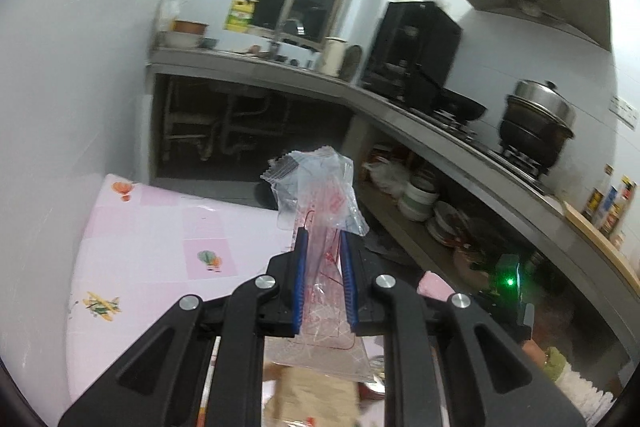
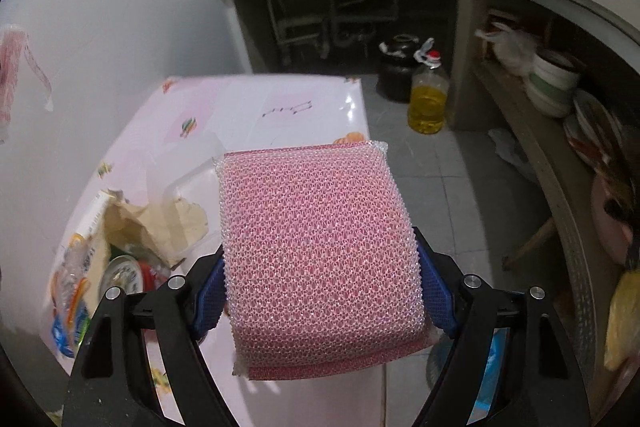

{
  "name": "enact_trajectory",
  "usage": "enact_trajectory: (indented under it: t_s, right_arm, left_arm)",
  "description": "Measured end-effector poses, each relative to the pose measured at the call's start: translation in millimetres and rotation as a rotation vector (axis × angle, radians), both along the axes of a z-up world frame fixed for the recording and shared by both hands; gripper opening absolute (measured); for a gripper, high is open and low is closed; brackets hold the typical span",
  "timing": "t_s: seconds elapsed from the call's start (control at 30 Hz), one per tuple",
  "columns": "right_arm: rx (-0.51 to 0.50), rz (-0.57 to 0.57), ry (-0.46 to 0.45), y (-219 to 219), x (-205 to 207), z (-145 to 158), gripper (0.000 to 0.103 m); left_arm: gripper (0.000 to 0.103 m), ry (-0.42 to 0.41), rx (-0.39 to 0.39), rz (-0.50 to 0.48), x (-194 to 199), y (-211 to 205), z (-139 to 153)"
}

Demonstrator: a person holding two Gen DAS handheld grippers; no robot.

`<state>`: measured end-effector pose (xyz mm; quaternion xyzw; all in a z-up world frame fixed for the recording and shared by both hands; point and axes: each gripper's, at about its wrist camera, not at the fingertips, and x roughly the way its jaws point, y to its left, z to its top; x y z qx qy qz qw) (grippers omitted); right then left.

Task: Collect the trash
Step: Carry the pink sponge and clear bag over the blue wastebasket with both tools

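My left tool (image 1: 323,239) is clenching a clear plastic wrapper (image 1: 320,195) with red print, lifting it above the pink worktop (image 1: 160,227). My right tool (image 2: 320,267) is grasping a pink mesh sponge (image 2: 320,251) across its width, holding it over the worktop's near edge. On the worktop, left of the sponge, torn cardboard (image 2: 160,223), a round lid (image 2: 122,273) and crumpled packaging (image 2: 72,291) are lying together.
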<state>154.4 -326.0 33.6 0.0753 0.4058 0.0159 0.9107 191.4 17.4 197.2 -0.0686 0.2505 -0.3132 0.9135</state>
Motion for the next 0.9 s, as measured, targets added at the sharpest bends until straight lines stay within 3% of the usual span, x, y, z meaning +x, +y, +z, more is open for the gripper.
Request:
enact_trajectory:
  t_s: [0.27,0.4,0.6,0.9]
  right_arm:
    - [0.160,-0.215,-0.082,-60,-93,10,0.076]
    - [0.243,-0.336,-0.108,-94,-149,3,0.076]
    - [0.283,-0.495,-0.090,-143,-203,-19,0.076]
    - [0.382,-0.601,-0.050,-176,-235,-62,0.076]
  left_arm:
    - [0.015,0.053,0.035,-0.230,-32,-101,-10]
    - [0.015,0.120,0.063,-0.381,-43,-177,-32]
    - [0.015,0.233,0.110,-0.547,-60,-277,-69]
    - [0.015,0.302,0.209,-0.637,-79,-341,-111]
